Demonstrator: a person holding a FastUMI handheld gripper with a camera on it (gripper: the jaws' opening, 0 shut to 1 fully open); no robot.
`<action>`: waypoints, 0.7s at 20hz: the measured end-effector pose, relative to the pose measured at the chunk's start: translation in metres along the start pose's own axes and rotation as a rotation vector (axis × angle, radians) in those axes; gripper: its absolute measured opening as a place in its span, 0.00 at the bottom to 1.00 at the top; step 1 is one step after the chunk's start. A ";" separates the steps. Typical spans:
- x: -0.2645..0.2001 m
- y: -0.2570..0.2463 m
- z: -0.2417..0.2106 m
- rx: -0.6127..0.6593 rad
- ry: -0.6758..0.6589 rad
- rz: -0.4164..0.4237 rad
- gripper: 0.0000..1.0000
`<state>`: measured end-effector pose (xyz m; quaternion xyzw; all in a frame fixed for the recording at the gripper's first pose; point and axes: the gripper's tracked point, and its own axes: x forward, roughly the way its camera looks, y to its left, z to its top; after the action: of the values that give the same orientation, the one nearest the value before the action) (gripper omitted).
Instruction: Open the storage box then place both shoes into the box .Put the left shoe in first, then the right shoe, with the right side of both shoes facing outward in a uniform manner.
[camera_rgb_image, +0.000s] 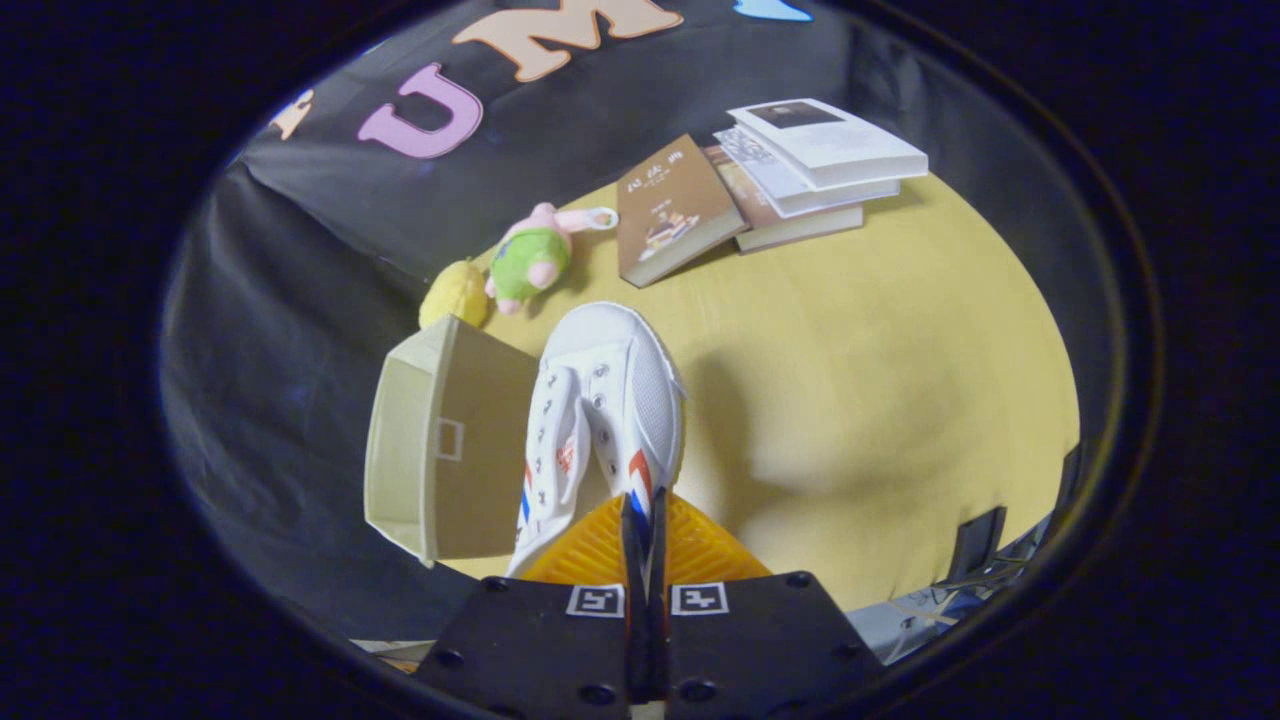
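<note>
i have the claw (644, 520) pinched nearly shut on the heel collar of the white shoe (600, 410), hanging just right of the open storage box (440, 440), and i judge that thin grip could let it twist or clip the box rim.

We see white canvas shoe (610, 400), matt cardboard-like storage box (440, 440), plush toys (530, 258), matt yellow tabletop (900, 350), paper books (800, 170)

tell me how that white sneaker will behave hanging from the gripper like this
The white sneaker looks light, with soft canvas sides, so it may sag. The gripper pinches just its side wall, so it could swing or slip near the storage box.
</note>
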<state>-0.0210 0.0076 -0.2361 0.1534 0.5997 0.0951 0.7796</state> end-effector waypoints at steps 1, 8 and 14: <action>-0.003 0.014 0.002 -0.010 -0.001 0.014 0.03; -0.009 0.107 0.014 -0.062 -0.040 0.079 0.03; 0.022 0.174 0.000 -0.108 0.001 0.117 0.03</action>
<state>-0.0087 0.1778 -0.1942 0.1456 0.5840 0.1727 0.7797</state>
